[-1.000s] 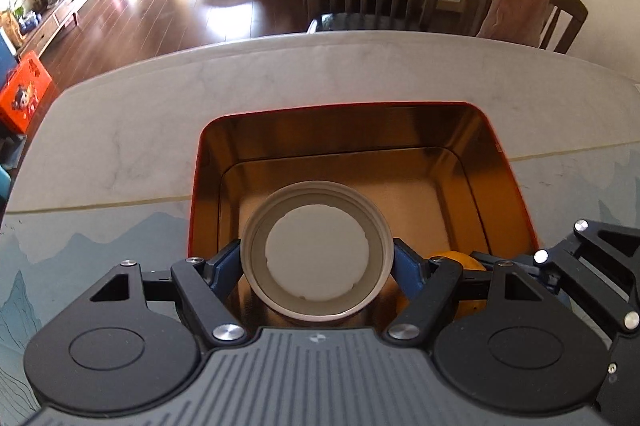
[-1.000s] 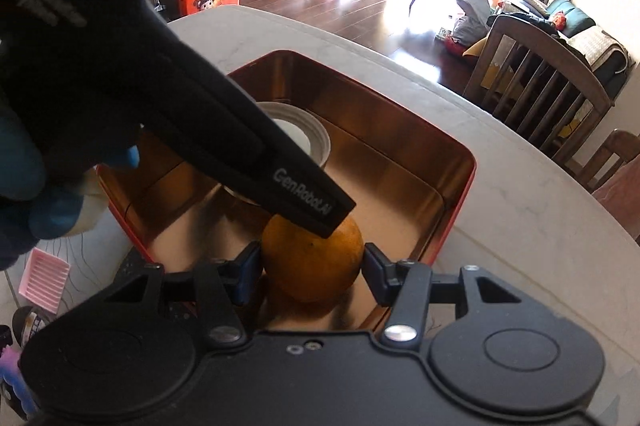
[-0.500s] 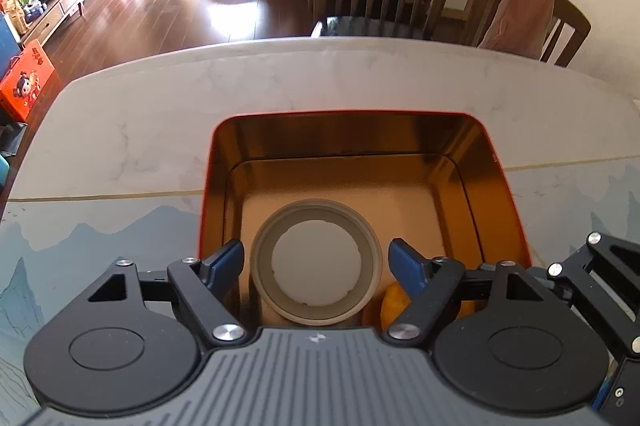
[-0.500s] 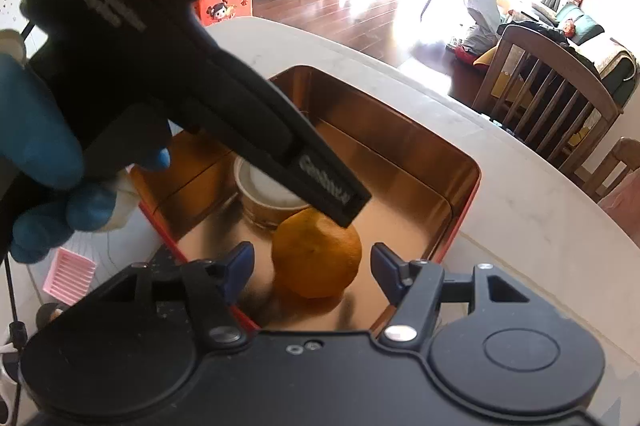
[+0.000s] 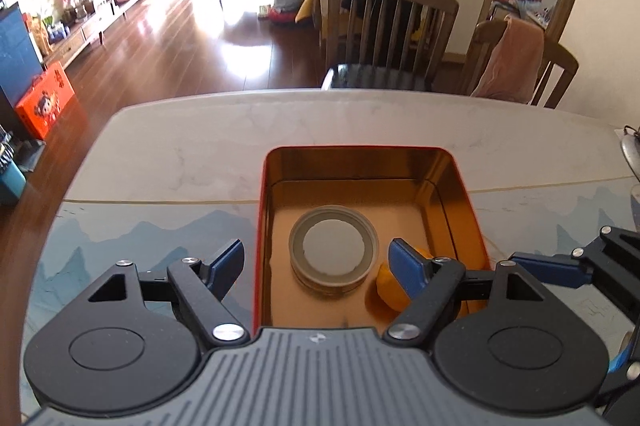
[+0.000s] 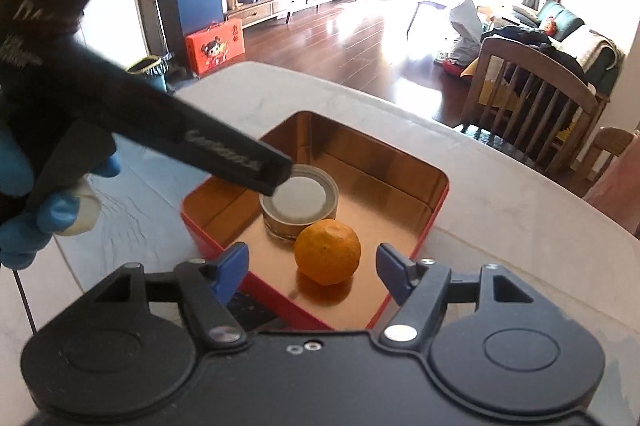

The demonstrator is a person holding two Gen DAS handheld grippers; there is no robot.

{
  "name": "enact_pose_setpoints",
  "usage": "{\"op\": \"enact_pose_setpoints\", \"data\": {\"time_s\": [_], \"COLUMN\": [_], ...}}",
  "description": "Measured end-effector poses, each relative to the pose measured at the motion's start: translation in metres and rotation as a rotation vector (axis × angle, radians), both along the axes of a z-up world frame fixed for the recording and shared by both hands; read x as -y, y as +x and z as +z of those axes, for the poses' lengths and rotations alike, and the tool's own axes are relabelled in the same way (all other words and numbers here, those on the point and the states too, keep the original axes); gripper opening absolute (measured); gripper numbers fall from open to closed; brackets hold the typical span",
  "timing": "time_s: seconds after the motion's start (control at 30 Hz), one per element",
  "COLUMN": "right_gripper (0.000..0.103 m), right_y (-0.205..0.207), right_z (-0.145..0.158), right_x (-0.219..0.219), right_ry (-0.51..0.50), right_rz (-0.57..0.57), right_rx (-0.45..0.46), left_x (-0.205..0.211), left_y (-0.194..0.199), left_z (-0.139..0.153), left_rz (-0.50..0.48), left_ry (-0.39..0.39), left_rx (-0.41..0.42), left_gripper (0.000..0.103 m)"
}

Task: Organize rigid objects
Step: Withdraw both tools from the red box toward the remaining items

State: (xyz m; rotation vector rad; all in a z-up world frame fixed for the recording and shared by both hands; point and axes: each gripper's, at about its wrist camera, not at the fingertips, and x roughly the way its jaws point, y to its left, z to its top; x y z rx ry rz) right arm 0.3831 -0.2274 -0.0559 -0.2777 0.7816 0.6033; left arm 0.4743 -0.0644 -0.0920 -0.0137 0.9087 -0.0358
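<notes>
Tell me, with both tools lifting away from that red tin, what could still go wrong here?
1. The orange is round and sits loose on the tin's smooth floor, near the jar; a nudge to the tin might set it rolling.
2. The two tools work close together: the left tool, open, has its arm crossing over the jar in the right wrist view, so they might bump.
3. The right tool, its jaws opening, stands low astride the orange and could clip it.
</notes>
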Motion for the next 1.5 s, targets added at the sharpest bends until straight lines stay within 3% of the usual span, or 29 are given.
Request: {"op": "enact_pose_setpoints", "data": {"time_s": [0.33,0.7,1.07,1.13,1.5], "right_gripper": [0.08,0.092,0.095,0.095,0.095], "right_y": [-0.042,-0.095,-0.133,-0.139,-0.152], "right_z": [0.025,0.032,0.01,0.004,-0.042], "right_x": [0.008,0.014,0.017,0.016,0.005], "right_ry": [0.032,0.057,0.07,0.072,0.039], "right_rz": [-0.082,-0.158,-0.238,-0.262,-0.366], "right_rx": [0.03,0.046,-0.001,-0.013,-0.082], "left_x": [-0.009,-0.025,-0.04,-0.044,-0.043], "left_y": [-0.056,-0.126,-0.194,-0.206,-0.251], "left_z": [0.034,0.046,0.041,0.036,-0.005], "left_rz": [-0.047,-0.097,-0.093,-0.092,-0.073], "left_ry": [-0.01,-0.021,-0.014,-0.028,-0.009], "left_rx": [0.075,0.124,0.163,0.157,0.135], "left_gripper": [0.081,0.083,0.088,0.096,0.102]}}
